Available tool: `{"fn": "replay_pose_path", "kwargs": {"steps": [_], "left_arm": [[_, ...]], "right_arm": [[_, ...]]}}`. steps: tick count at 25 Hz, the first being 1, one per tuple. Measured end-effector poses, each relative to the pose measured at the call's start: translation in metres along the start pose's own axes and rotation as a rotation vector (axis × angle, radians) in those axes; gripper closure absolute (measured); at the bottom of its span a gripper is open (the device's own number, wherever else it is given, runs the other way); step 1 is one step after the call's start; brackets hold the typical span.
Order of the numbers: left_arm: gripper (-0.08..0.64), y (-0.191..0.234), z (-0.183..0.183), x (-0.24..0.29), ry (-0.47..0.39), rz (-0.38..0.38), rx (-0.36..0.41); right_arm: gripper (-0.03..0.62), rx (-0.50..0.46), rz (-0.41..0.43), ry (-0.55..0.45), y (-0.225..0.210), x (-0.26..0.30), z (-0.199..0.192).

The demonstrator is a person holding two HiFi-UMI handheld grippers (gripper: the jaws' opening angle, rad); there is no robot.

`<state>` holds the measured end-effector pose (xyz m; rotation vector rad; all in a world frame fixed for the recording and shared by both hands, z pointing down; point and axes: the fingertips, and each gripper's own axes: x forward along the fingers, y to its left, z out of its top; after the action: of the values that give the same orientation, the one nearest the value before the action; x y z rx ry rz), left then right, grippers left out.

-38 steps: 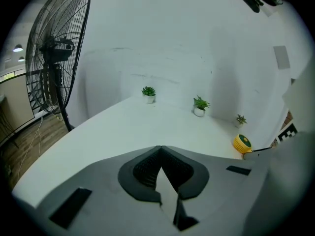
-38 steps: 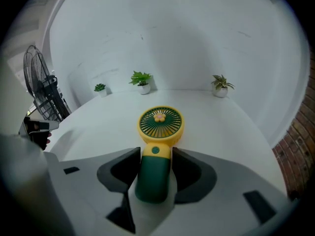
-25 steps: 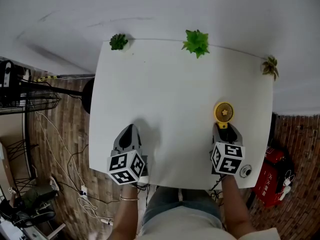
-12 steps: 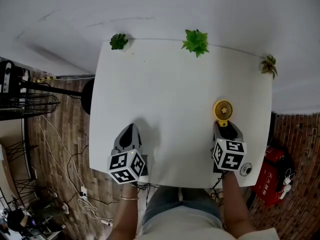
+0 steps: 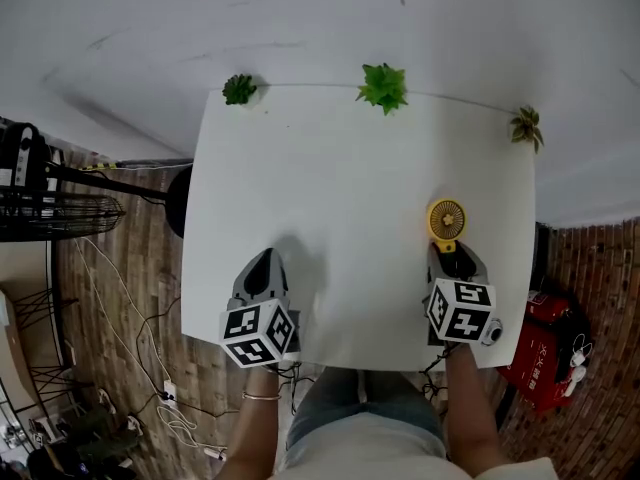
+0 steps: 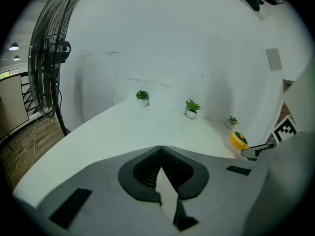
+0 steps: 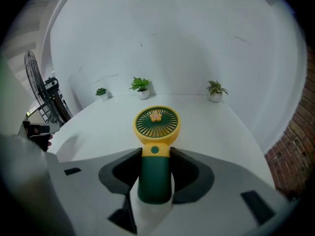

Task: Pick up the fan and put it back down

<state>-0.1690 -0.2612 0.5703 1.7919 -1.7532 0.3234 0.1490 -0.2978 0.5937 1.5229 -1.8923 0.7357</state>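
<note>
Right gripper point(image 5: 448, 252), lower right of the head view: your jaws are clamped on the green handle of the fan point(image 7: 156, 132), with its yellow head pointing up the frame. Whether the fan rests on the white table point(image 5: 340, 188) or is raised off it cannot be determined.

Left gripper point(image 6: 161, 149), lower left of the head view: your jaws are together with nothing between them, near the table's bottom edge.

Containers: three small white pots line the table's top edge, each holding a green plant. They are the left potted plant point(image 5: 238, 89), the middle potted plant point(image 5: 382, 86) and the right potted plant point(image 5: 525, 126). All stand well apart from the fan.

Off the table: a pedestal fan point(image 6: 49, 58) stands at the left edge. Loose cables point(image 5: 150, 348) lie on the wood floor at lower left, and a red object point(image 5: 530, 353) sits at lower right.
</note>
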Motion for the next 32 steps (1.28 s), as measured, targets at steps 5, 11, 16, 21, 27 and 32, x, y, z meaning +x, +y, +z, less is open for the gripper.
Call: {"fn": "replay_pose_path", "kwargs": {"steps": [5,11,16,21,27,32], "left_arm": [[0.549,-0.013,0.005,-0.014,-0.026,-0.015,0.008],[0.549,-0.039,0.031,-0.032,-0.09,-0.049,0.026],[0.549,-0.068,0.076,-0.043,-0.186,-0.097,0.054],[0.549,-0.099,0.124,-0.06,-0.282,-0.138,0.076],[0.549,-0.133,0.189,-0.08,-0.406,-0.192,0.115],[0.549,-0.16,0.23,-0.089,-0.492,-0.229,0.13]], "right_arm": [[0.416,0.001,-0.011,-0.064,-0.006,-0.027,0.014],[0.414,0.001,-0.041,-0.193,-0.024,-0.072,0.052],[0.414,0.017,-0.081,-0.336,-0.043,-0.116,0.097],[0.414,0.027,-0.106,-0.482,-0.058,-0.167,0.137],[0.414,0.005,-0.141,-0.626,-0.068,-0.22,0.175],[0.414,-0.019,-0.2,-0.772,-0.081,-0.261,0.202]]}}
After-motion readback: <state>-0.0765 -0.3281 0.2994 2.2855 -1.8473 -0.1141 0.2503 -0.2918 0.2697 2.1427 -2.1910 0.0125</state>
